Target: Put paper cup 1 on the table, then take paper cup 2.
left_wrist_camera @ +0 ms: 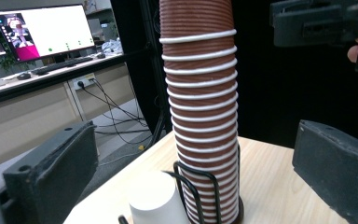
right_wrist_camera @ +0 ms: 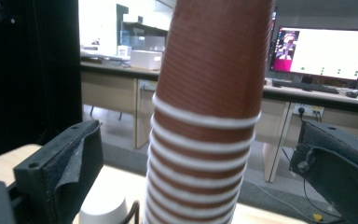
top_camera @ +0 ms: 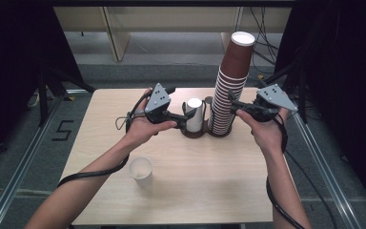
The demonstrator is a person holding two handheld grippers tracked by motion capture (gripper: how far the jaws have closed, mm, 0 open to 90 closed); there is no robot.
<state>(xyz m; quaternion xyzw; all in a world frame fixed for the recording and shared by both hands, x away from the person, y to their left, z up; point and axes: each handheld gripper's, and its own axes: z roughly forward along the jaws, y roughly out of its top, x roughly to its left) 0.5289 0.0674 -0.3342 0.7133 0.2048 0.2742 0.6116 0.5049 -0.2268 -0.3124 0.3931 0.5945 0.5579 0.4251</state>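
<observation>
A tall stack of brown cups [top_camera: 229,90] stands in a wire holder [top_camera: 208,130] at the far middle of the surface [top_camera: 209,186]. The right gripper [top_camera: 233,106] reaches it, jaws spread either side. The left gripper [top_camera: 187,118], jaws spread, is at the white cup [top_camera: 194,114] just left of the stack.

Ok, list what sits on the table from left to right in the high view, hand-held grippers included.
White cup standing alone near the front, left hand-held gripper, upside-down white cup in the wire holder, tall stack of brown cups, right hand-held gripper.
</observation>
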